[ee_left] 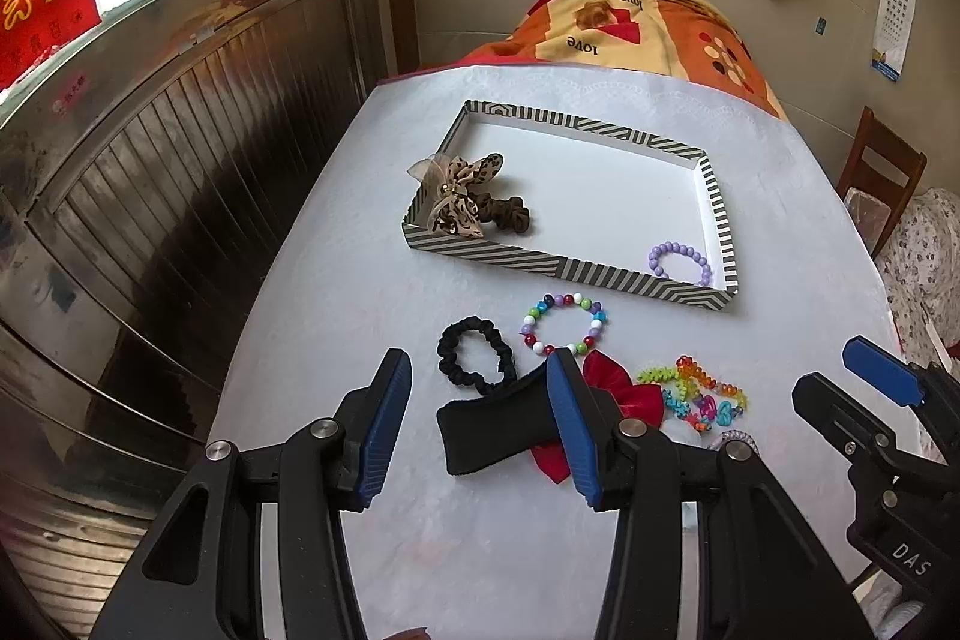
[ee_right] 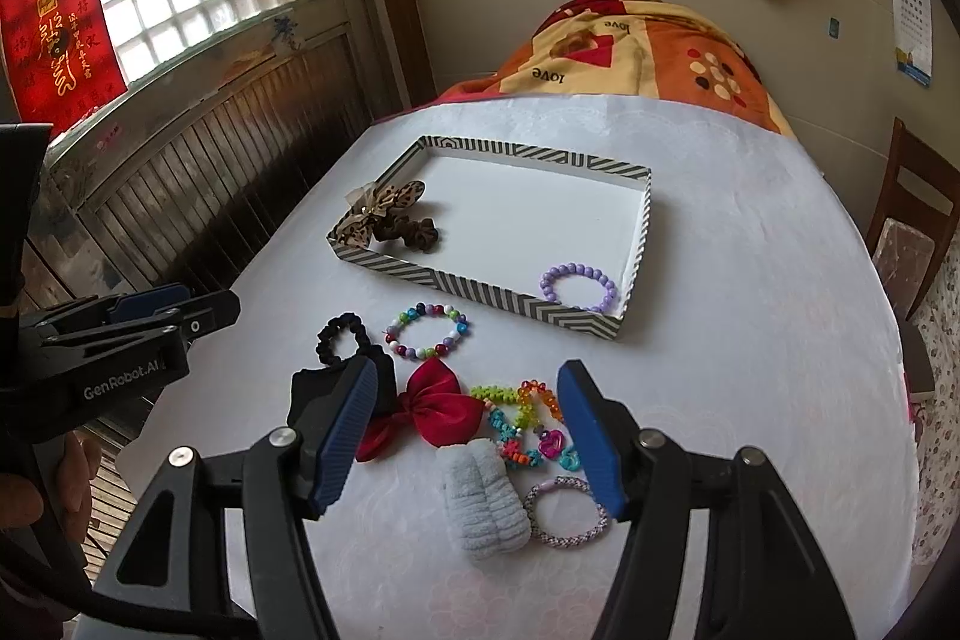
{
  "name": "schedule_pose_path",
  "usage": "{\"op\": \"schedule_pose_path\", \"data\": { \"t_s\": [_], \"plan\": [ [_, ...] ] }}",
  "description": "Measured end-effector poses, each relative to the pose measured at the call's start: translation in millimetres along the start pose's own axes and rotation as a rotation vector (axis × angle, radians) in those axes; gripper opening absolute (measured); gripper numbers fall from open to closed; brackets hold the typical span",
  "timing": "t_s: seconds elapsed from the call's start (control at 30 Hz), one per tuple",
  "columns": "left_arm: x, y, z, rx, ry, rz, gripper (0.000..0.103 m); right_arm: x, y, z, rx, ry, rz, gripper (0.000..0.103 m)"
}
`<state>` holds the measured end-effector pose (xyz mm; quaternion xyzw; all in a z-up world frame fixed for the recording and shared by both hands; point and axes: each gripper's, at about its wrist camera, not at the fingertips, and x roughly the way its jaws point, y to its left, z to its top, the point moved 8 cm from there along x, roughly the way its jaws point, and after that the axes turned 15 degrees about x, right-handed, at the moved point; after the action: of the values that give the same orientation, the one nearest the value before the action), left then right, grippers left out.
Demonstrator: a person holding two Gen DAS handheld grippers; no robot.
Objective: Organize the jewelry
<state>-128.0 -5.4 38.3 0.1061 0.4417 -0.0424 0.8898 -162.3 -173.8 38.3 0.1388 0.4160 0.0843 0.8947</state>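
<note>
A striped tray (ee_left: pixel 558 268) (ee_right: pixel 468 289) sits mid-table, holding a leopard bow scrunchie (ee_left: pixel 462 202) (ee_right: pixel 384 217) and a purple bead bracelet (ee_left: pixel 681 259) (ee_right: pixel 579 287). In front of it lie a multicolour bead bracelet (ee_left: pixel 567 323) (ee_right: pixel 427 331), a black scrunchie (ee_left: pixel 474 355) (ee_right: pixel 343 337), a black band (ee_left: pixel 498 427) (ee_right: pixel 312 391), a red bow (ee_left: pixel 618 391) (ee_right: pixel 429 409), a bright plastic pile (ee_left: pixel 702 394) (ee_right: pixel 528 421), a grey fluffy band (ee_right: pixel 483 502) and a braided ring (ee_right: pixel 567 511). My left gripper (ee_left: pixel 480 424) hangs open above the black band. My right gripper (ee_right: pixel 468 436) is open over the red bow and grey band.
The white cloth-covered table (ee_left: pixel 360 280) ends in a rounded edge on the left beside a dark wooden panel wall (ee_left: pixel 150 172). An orange patterned cover (ee_left: pixel 630 22) lies beyond the far edge. A wooden chair (ee_right: pixel 912 220) stands at the right.
</note>
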Motion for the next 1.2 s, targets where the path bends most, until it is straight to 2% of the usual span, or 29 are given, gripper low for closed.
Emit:
{"op": "schedule_pose_path", "data": {
  "t_s": [1.2],
  "plan": [
    [16.5,6.7,-2.1,-0.005,0.042,-0.007,0.037,18.1,1.9,-3.1,-0.006,0.038,0.001,0.068]
  ]
}}
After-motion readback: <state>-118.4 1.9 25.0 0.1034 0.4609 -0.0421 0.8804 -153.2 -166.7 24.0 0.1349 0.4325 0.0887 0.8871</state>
